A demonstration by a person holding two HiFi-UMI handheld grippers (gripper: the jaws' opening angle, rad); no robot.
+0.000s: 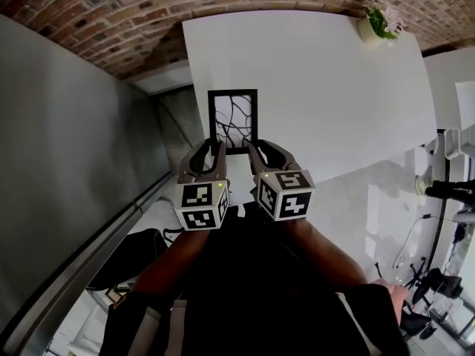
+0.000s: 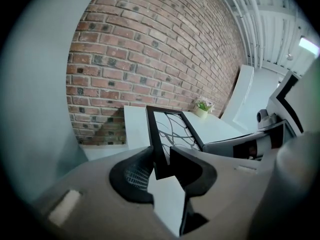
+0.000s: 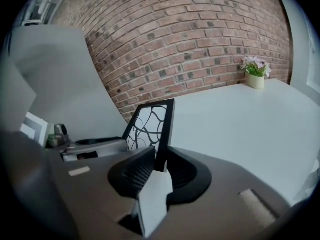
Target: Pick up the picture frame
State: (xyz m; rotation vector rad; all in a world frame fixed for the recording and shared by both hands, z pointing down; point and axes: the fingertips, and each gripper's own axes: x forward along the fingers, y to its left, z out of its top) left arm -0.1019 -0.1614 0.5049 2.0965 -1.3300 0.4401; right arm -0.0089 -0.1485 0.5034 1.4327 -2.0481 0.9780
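The picture frame [image 1: 233, 121] is a black rectangle around a white sheet with dark branching lines. Both grippers hold it by its lower edge, over the near left part of the white table [image 1: 326, 87]. My left gripper [image 1: 215, 150] is shut on the frame's lower left corner, and the black edge [image 2: 156, 144] stands between its pads. My right gripper [image 1: 254, 150] is shut on the lower right corner, with the frame [image 3: 152, 124] rising from between its jaws. In each gripper view the other gripper shows beside the frame [image 2: 172, 131].
A small pot with pink flowers [image 1: 380, 21] stands at the table's far right corner. A brick wall [image 1: 111, 21] runs behind the table. A grey partition [image 1: 67, 162] rises on the left. Chair legs and cables [image 1: 438, 191] lie on the floor at the right.
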